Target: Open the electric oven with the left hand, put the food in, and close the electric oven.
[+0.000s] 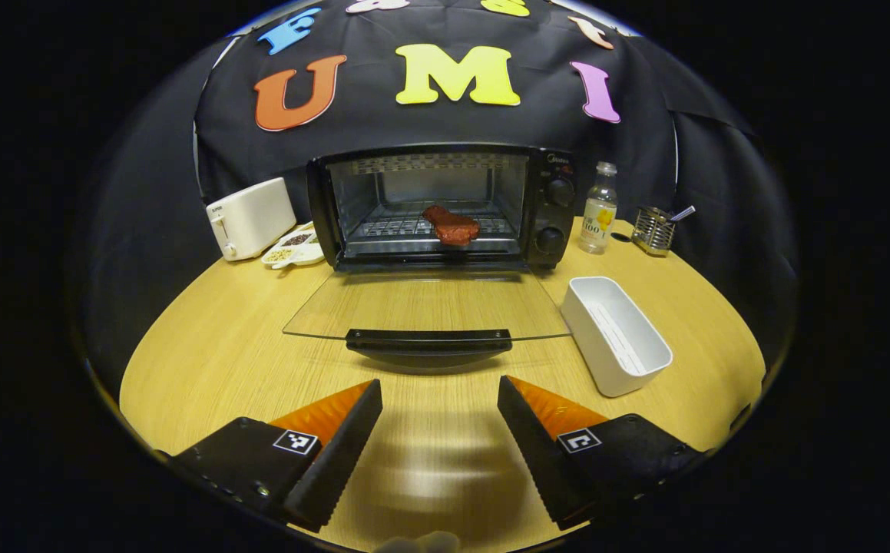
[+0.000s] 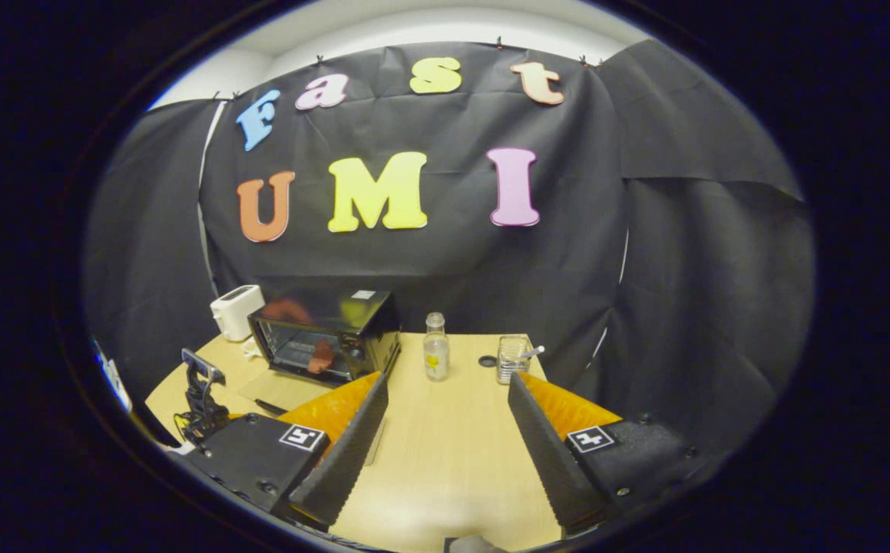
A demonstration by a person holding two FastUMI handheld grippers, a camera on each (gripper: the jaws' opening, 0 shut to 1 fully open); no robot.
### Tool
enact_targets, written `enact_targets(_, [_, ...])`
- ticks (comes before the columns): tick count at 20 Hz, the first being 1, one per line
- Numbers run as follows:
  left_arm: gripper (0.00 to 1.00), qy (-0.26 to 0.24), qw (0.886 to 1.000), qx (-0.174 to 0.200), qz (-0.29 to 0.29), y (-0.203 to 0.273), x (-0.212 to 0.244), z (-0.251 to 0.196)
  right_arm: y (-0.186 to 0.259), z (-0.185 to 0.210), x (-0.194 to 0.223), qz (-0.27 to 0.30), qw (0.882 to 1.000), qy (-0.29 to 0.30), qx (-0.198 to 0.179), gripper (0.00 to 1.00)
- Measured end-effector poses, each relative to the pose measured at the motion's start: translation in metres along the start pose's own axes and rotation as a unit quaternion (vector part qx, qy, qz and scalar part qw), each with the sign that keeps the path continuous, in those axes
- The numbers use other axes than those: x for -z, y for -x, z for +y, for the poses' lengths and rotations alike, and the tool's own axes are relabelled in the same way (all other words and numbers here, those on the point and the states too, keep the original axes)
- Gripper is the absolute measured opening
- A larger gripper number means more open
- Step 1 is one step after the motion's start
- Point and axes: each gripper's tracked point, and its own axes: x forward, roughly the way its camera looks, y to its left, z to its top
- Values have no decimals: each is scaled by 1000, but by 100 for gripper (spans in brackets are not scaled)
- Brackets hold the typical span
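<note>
The electric oven stands open, door flat on the tabletop, food on its rack. Left gripper hovers spread before the door's edge; right gripper is spread too.

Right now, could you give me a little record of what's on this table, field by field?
Oven: black electric oven, glass door folded down flat
Food: reddish-brown meat piece on the oven rack
Tray: empty white rectangular plastic tray, right of door
Left tongs: open, before the door handle
Right tongs: open, holding nothing
</note>
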Motion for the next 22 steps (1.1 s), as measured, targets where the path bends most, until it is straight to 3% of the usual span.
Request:
enact_targets(13, [97,-19,1000,1,-14,-38,-13,12,-12,4,-1,23,1000,2,10,100])
enact_targets(22, [96,-28,999,6,-29,-29,-37,13,-16,2,5,30,999,-21,5,100])
